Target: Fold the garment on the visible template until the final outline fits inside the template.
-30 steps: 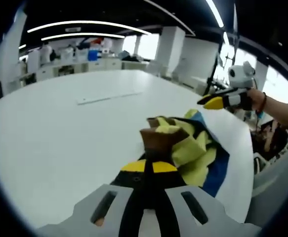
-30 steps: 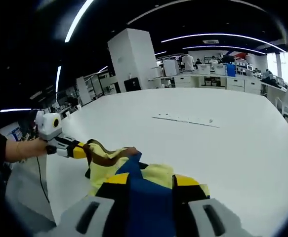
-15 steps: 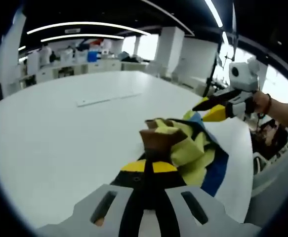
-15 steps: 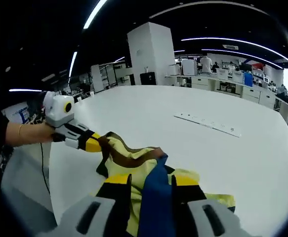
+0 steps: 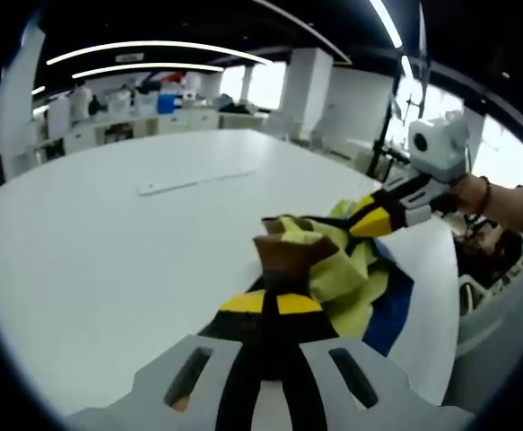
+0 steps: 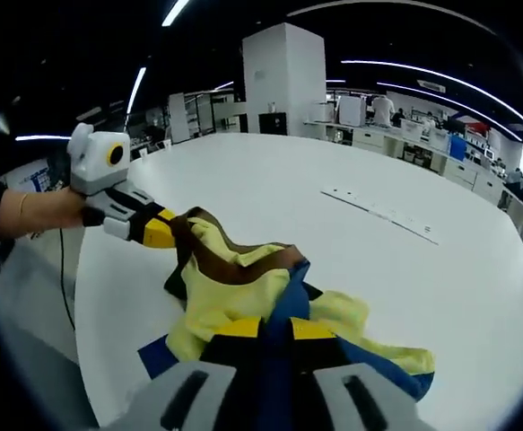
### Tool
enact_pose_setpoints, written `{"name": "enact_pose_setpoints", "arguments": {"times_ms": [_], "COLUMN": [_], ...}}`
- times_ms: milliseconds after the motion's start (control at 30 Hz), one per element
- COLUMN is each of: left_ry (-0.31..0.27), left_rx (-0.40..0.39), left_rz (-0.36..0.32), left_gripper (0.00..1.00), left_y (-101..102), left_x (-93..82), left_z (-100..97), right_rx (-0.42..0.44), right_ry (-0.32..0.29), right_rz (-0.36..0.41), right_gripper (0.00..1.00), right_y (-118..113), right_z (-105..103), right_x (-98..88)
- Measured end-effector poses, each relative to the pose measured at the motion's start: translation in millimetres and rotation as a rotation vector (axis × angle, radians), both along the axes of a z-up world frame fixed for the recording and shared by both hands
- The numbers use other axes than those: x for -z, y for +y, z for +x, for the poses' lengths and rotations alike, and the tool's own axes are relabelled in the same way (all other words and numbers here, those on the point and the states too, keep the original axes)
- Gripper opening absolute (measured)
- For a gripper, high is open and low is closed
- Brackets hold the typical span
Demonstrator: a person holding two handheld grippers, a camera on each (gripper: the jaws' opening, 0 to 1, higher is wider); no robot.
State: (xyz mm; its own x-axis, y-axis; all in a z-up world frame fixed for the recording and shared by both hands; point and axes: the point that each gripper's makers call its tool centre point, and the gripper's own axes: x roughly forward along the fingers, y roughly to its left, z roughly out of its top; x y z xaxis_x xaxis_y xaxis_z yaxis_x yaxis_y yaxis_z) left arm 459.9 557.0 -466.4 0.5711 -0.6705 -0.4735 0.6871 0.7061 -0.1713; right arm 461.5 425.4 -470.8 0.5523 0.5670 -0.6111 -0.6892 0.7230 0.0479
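Grippers left (image 5: 270, 303) and right (image 6: 273, 329), level, both clamp the bunched garment (image 6: 243, 287).

Soft matt cloth garment (image 6: 234, 287) in yellow, brown and blue, smooth matt white table (image 5: 108, 242), grey probably plastic left gripper (image 5: 270, 310) with yellow tips

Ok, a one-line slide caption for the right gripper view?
Both grippers pinch a crumpled yellow, brown and blue garment above a white table: right gripper on blue fabric, left gripper on the brown edge.
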Motion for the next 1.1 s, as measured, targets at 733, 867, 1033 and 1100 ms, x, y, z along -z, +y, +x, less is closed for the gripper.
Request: {"name": "enact_pose_setpoints", "arguments": {"times_ms": [733,867,1033,1100], "left_ry": [-0.071,-0.092,-0.139,-0.160], "left_rx": [-0.028,-0.023,-0.045,-0.052], "left_rz": [0.022,0.031,0.029,0.053], "left_gripper": [0.00,0.00,0.00,0.00], "left_y": [16.2,12.5,6.8,3.8], "left_x": [-61.2,-70.9,-89.3,-94.0], "left_z": [16.3,26.2,53.5,65.5], "right_rx": [0.127,0.168,0.238,0.266], "right_ry": [-0.102,-0.130,-0.166,-0.176], "right_rz": [0.074,0.090,0.096,0.107], "right_gripper": [0.00,0.00,0.00,0.00], "right_y": [-58.0,-68.9,-91.2,-97.7], "right_z": [24.5,37.1,61.0,71.7], "right_x": [-58.4,-70.3,-83.4,-85.8]}}
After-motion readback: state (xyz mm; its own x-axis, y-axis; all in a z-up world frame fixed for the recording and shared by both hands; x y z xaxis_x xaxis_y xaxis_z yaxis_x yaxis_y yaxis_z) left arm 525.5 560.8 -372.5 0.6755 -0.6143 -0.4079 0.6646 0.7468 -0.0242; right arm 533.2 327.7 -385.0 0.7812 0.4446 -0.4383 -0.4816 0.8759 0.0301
